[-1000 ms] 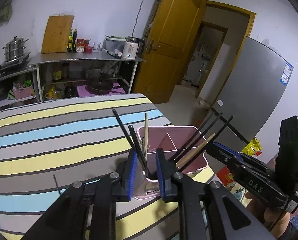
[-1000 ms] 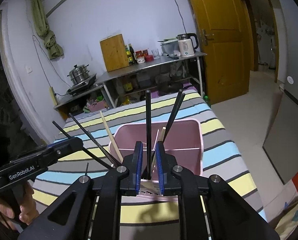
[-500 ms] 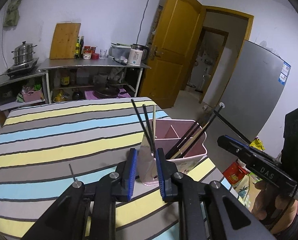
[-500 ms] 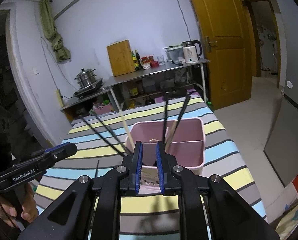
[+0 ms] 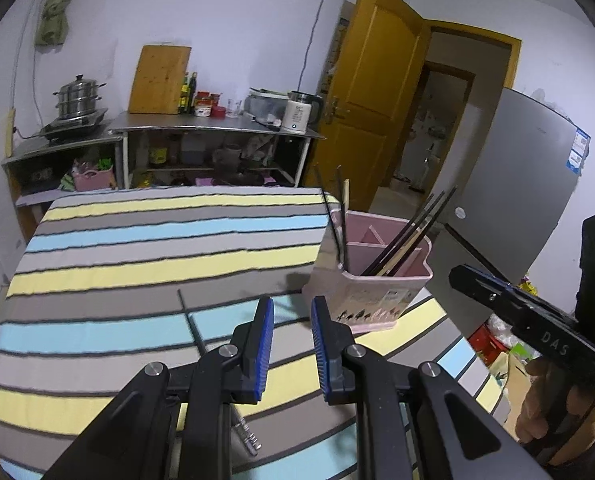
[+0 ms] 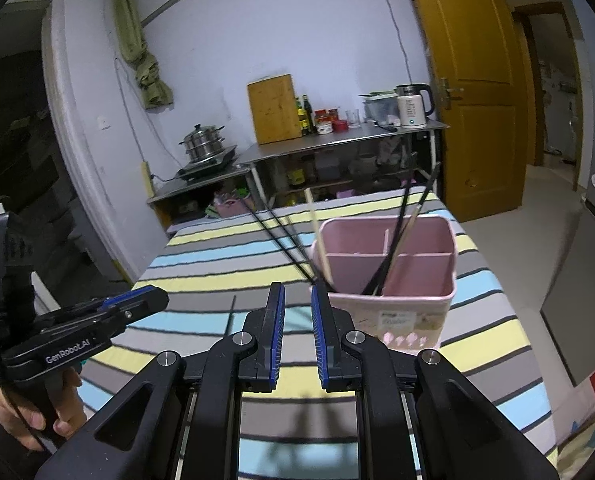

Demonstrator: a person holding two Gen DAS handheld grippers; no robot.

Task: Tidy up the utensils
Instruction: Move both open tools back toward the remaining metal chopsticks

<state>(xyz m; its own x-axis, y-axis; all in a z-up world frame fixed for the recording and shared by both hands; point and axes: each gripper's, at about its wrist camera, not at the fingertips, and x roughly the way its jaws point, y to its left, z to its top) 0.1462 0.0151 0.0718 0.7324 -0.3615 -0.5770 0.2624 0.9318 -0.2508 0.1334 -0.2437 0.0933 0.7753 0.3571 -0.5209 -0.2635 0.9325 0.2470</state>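
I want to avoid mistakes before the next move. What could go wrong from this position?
The pink holder stands near the table's corner, so a push may tip it off. Its chopsticks lean far outward and a gripper may catch them. One black chopstick lies flat on the cloth, partly under the left gripper, hard to pinch.

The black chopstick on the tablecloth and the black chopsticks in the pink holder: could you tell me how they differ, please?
The black chopstick on the tablecloth lies flat and alone; the black chopsticks lean upright, grouped inside the pink holder. Both look dark and slender. Neither gripper holds any.
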